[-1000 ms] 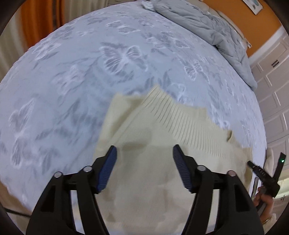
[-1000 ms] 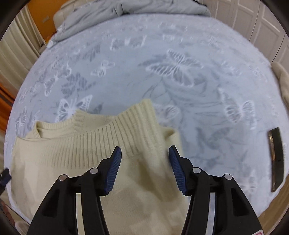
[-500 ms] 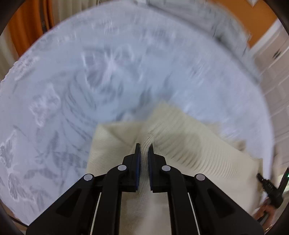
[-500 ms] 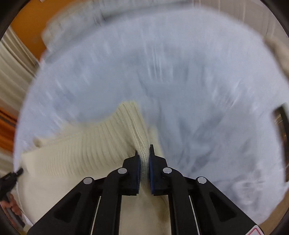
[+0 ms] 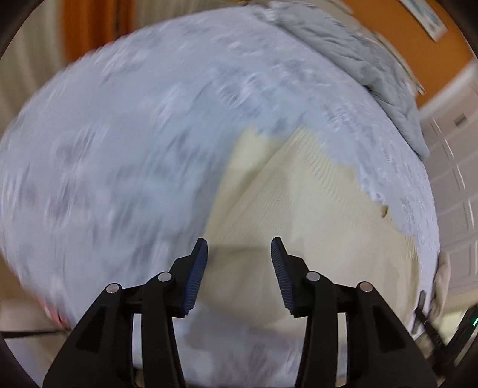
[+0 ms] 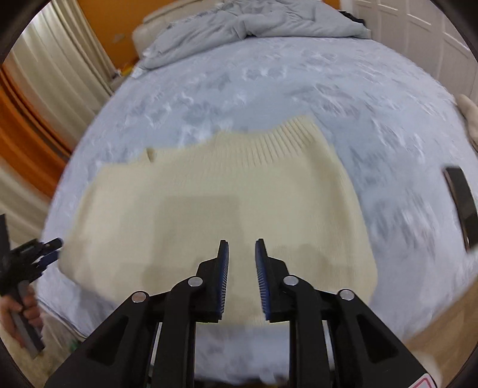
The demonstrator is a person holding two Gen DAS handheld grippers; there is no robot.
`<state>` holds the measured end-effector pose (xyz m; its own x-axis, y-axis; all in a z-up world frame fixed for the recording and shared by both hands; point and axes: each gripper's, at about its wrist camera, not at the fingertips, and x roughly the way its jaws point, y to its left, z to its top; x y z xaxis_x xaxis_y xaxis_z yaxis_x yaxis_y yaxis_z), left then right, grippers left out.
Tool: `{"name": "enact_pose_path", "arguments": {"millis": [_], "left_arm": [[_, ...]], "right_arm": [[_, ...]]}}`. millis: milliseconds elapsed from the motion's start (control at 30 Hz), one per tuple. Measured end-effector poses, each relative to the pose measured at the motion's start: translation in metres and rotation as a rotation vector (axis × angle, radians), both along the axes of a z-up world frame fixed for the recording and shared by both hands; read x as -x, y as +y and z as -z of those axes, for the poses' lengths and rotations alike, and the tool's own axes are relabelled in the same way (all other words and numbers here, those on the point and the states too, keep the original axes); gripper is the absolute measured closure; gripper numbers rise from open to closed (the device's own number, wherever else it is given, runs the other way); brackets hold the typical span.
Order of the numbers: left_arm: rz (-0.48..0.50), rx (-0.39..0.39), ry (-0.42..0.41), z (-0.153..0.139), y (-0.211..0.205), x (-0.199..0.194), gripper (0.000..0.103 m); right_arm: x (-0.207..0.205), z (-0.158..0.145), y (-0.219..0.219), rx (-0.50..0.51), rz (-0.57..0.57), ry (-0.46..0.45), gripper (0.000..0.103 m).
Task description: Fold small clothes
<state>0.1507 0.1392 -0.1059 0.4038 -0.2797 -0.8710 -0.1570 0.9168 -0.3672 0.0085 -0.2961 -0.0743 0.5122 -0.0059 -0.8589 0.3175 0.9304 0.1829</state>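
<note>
A cream knitted sweater (image 6: pixel 215 206) lies flat on the pale blue butterfly-print bedspread (image 6: pixel 298 89), its ribbed hem toward the far side. In the left wrist view the sweater (image 5: pixel 298 209) fills the lower right. My left gripper (image 5: pixel 239 262) is open and empty, above the sweater's near left edge. My right gripper (image 6: pixel 241 262) is open and empty, above the sweater's near edge. The left gripper also shows at the left edge of the right wrist view (image 6: pixel 38 253), held in a hand.
A rumpled grey duvet (image 6: pixel 248 27) lies at the far end of the bed. A dark flat phone-like object (image 6: pixel 461 206) lies on the bedspread at the right. White panelled closet doors (image 5: pixel 454 179) stand beside the bed. Orange curtains (image 6: pixel 18 143) hang at the left.
Both grippers were shut on the sweater half a second ago; both have let go, opened and pulled back toward the near edge. The sweater now lies flat and further spread.
</note>
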Motion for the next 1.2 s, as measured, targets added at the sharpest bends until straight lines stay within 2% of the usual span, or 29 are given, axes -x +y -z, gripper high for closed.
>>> {"name": "enact_pose_path", "arguments": {"millis": [33,100,133,167,200,233,267,367,400,433,467,500,533,567,600,633,700,767,800,833,867,900,933,1000,1033,1067,1167,1200], "left_arm": [[-0.023,0.015,0.005,0.004,0.004,0.008,0.059],[-0.043,0.038,0.016,0.011,0.011,0.020,0.057],[-0.049,0.050,0.021,0.012,0.014,0.023,0.052],[-0.075,0.078,0.034,0.014,0.019,0.025,0.049],[-0.101,0.095,0.041,0.016,0.023,0.027,0.040],[-0.137,0.112,0.053,0.019,0.027,0.028,0.033],[-0.166,0.149,0.075,0.026,0.027,0.027,0.030],[-0.195,0.210,0.183,0.053,0.023,0.016,0.028],[-0.200,0.228,0.194,0.059,0.021,0.013,0.028],[-0.211,0.228,0.185,0.060,0.020,0.012,0.032],[-0.214,0.236,0.157,0.057,0.018,0.009,0.044],[-0.194,0.253,0.147,0.055,0.016,0.005,0.065],[-0.186,0.240,0.152,0.051,0.015,0.002,0.081],[-0.184,0.241,0.134,0.040,0.016,0.001,0.084],[-0.175,0.243,0.115,0.031,0.017,0.002,0.087],[-0.155,0.241,0.079,0.014,0.018,0.006,0.093],[-0.140,0.240,0.036,-0.009,0.024,0.020,0.093],[-0.137,0.209,0.026,-0.021,0.033,0.039,0.093],[-0.139,0.170,0.035,-0.018,0.036,0.046,0.093],[-0.138,0.141,0.046,-0.013,0.038,0.048,0.093],[-0.137,0.087,0.077,0.005,0.041,0.051,0.094],[-0.151,0.042,0.102,0.018,0.043,0.051,0.103],[-0.166,0.004,0.124,0.030,0.044,0.051,0.103],[-0.185,0.074,0.165,0.047,0.051,0.053,0.103],[-0.195,0.114,0.163,0.047,0.054,0.053,0.103],[-0.207,0.152,0.126,0.039,0.057,0.055,0.102],[-0.156,0.114,0.073,0.022,0.048,0.047,0.101],[-0.140,0.101,0.075,0.020,0.044,0.043,0.094]], "right_arm": [[0.010,0.003,-0.005,-0.001,0.049,0.010,0.084],[0.032,0.012,-0.031,-0.010,0.180,0.056,0.075],[0.040,0.014,-0.039,-0.010,0.224,0.085,0.066],[0.044,0.017,-0.049,-0.012,0.263,0.108,0.061],[0.053,0.019,-0.059,-0.031,0.307,0.120,0.059],[0.057,0.024,-0.063,-0.052,0.326,0.123,0.052],[0.059,0.029,-0.068,-0.086,0.340,0.134,0.046],[0.050,0.053,-0.076,-0.237,0.359,0.161,0.041],[0.045,0.060,-0.076,-0.275,0.357,0.157,0.040],[0.040,0.064,-0.075,-0.290,0.362,0.155,0.038],[0.036,0.069,-0.075,-0.298,0.374,0.154,0.038],[0.030,0.071,-0.077,-0.308,0.390,0.146,0.039],[0.027,0.070,-0.078,-0.307,0.394,0.124,0.057],[0.023,0.066,-0.080,-0.307,0.385,0.102,0.072],[0.018,0.055,-0.078,-0.311,0.359,0.083,0.076],[0.012,0.044,-0.077,-0.309,0.338,0.057,0.085],[0.015,0.006,-0.064,-0.267,0.253,-0.020,0.086],[0.020,-0.008,-0.056,-0.230,0.209,-0.023,0.086],[0.022,-0.005,-0.055,-0.216,0.201,-0.003,0.086],[0.022,0.009,-0.053,-0.191,0.194,0.061,0.086],[0.021,0.034,-0.052,-0.161,0.187,0.157,0.085],[0.022,0.052,-0.053,-0.132,0.200,0.217,0.084],[0.026,0.059,-0.052,-0.129,0.212,0.218,0.081],[0.033,0.046,-0.052,-0.104,0.267,0.170,0.073],[0.034,0.036,-0.051,-0.071,0.281,0.157,0.068],[0.035,0.022,-0.049,-0.013,0.290,0.137,0.067],[0.036,-0.013,-0.044,0.153,0.271,0.047,0.064],[0.029,-0.022,-0.040,0.167,0.231,0.020,0.065]]}}
